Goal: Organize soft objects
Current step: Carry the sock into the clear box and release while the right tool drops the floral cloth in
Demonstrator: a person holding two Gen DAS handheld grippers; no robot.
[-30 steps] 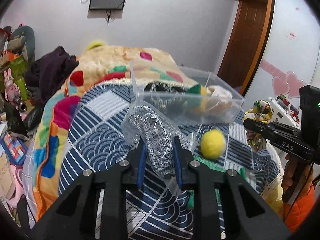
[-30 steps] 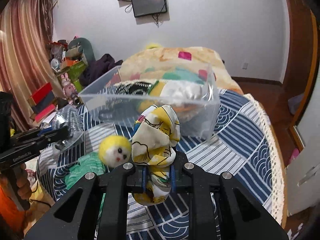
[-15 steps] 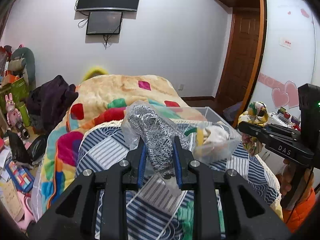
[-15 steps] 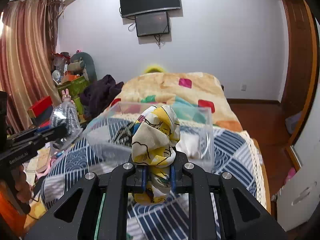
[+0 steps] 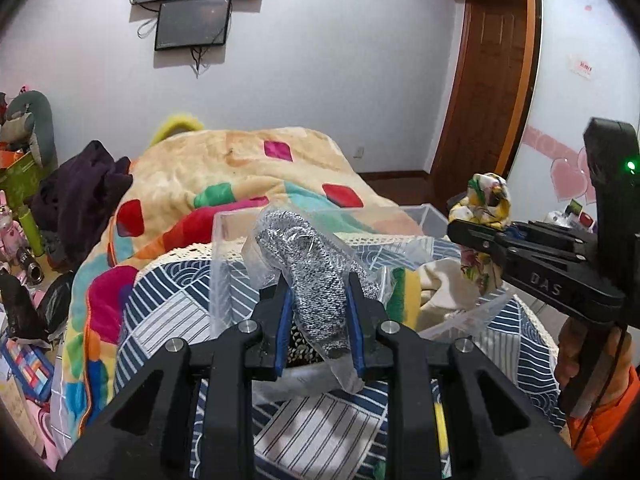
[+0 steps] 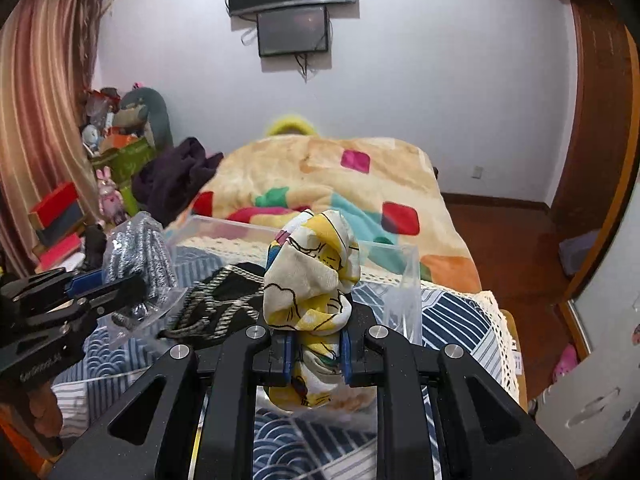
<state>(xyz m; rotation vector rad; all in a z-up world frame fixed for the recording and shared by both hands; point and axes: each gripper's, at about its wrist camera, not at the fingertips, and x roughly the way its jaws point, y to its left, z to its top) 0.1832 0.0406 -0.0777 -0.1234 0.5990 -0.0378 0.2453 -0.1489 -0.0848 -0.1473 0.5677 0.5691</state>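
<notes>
My left gripper [image 5: 320,320] is shut on a grey knitted item in a clear plastic bag [image 5: 316,276] and holds it over the clear plastic bin [image 5: 224,264]. It also shows in the right wrist view [image 6: 136,264]. My right gripper [image 6: 312,350] is shut on a bunched yellow and white printed cloth [image 6: 312,276], held over the same bin [image 6: 404,292]. That cloth shows in the left wrist view [image 5: 486,204] at the right. Inside the bin lie a black and white patterned fabric [image 6: 224,300] and a cream cloth [image 5: 444,284].
The bin stands on a blue and white patterned cover [image 6: 456,320] on a bed with a colourful blanket [image 5: 248,172]. Dark clothes [image 5: 80,196], toys and boxes [image 6: 56,216] crowd the left side. A wooden door [image 5: 484,80] is at the right.
Both grippers have risen and moved forward with their loads and now hang over the bin's opening. The yellow plush ball and green item have dropped out of view.
</notes>
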